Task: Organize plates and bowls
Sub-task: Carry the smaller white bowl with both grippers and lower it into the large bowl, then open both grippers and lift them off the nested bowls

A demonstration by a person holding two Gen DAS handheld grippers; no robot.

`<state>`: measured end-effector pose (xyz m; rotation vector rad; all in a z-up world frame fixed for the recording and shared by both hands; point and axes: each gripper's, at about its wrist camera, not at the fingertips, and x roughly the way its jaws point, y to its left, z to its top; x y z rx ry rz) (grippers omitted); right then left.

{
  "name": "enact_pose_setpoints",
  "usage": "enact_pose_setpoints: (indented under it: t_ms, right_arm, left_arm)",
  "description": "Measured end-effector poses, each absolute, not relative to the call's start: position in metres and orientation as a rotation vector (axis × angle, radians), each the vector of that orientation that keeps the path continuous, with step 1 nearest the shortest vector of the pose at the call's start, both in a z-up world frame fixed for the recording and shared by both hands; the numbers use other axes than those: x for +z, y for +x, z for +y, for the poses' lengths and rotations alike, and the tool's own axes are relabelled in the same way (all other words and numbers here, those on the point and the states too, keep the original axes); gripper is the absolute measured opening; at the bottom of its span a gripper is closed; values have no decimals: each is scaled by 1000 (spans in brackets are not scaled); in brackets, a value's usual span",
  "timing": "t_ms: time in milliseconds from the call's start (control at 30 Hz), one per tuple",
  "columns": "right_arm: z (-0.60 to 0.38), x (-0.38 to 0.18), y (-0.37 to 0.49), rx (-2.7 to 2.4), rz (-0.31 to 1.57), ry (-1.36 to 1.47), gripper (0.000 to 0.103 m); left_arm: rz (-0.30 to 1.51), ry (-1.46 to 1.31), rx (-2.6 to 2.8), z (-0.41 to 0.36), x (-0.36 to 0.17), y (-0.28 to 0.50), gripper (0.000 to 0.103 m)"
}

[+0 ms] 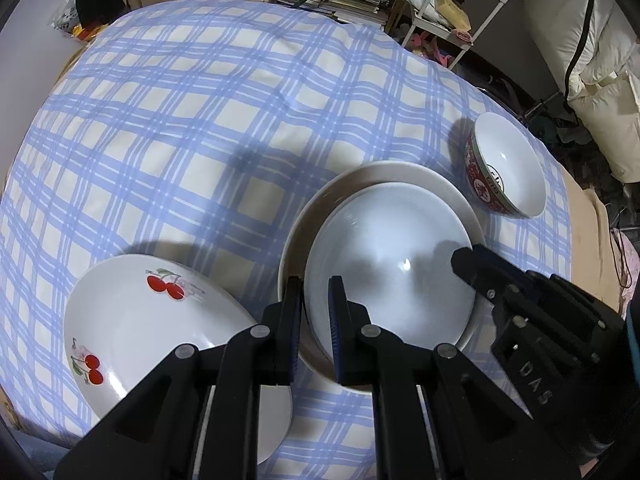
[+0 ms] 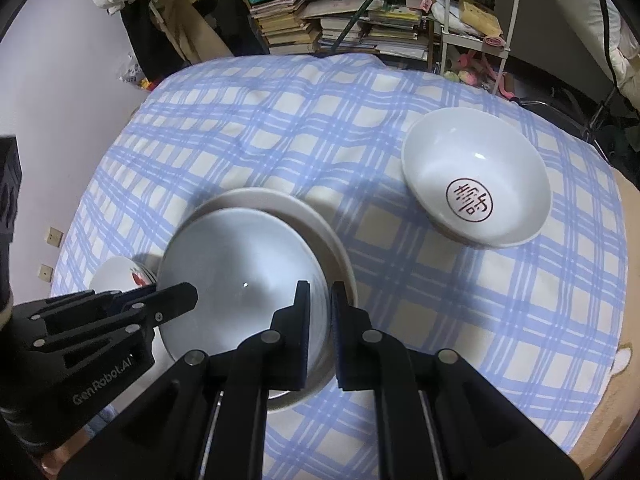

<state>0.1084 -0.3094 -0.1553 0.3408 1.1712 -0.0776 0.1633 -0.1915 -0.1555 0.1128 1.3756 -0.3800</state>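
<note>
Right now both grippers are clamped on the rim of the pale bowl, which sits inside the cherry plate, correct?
Not quite. The left gripper and right gripper do pinch the pale bowl, but it sits over a plain beige plate. The left wrist view shows the cherry plate lying apart, beside it.

The left black two-finger gripper (image 1: 315,316) reaches forward and down, its blue-padded fingers (image 1: 335,320) nearly parallel and drawn close, pinching the near-left rim of what it holds. The right black two-finger gripper (image 2: 320,312) comes in from the opposite side, its fingers (image 2: 303,316) likewise narrowed onto the near-right rim. Each gripper shows in the other's view, angled inward, so the two face each other across the same grip.
</note>
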Motion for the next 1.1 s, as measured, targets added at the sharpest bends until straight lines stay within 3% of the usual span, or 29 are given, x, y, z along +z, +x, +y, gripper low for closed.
enact_pose_setpoints:
  t_ms: [667, 767, 833, 933, 967, 1000, 1100]
  right_arm:
    - [-330, -130, 104, -73, 1047, 450, 11]
    - [-338, -122, 108, -96, 1020, 447, 12]
    - [-344, -117, 110, -107, 999, 440, 16]
    - [-358, -105, 108, -170, 933, 420, 42]
    - [-365, -101, 107, -202, 909, 418, 57]
    - [-370, -99, 107, -219, 894, 419, 66]
    - [-388, -96, 109, -260, 885, 417, 77]
  left_arm:
    - [1260, 200, -376, -202, -112, 164, 19]
    - [1221, 209, -388, -214, -100, 169, 30]
    - [1197, 210, -390, -221, -95, 174, 44]
    - [1166, 200, -411, -234, -91, 178, 46]
    - [1175, 186, -427, -238, -91, 181, 47]
    - [1181, 178, -433, -241, -92, 183, 48]
    - [1175, 189, -425, -255, -96, 189, 54]
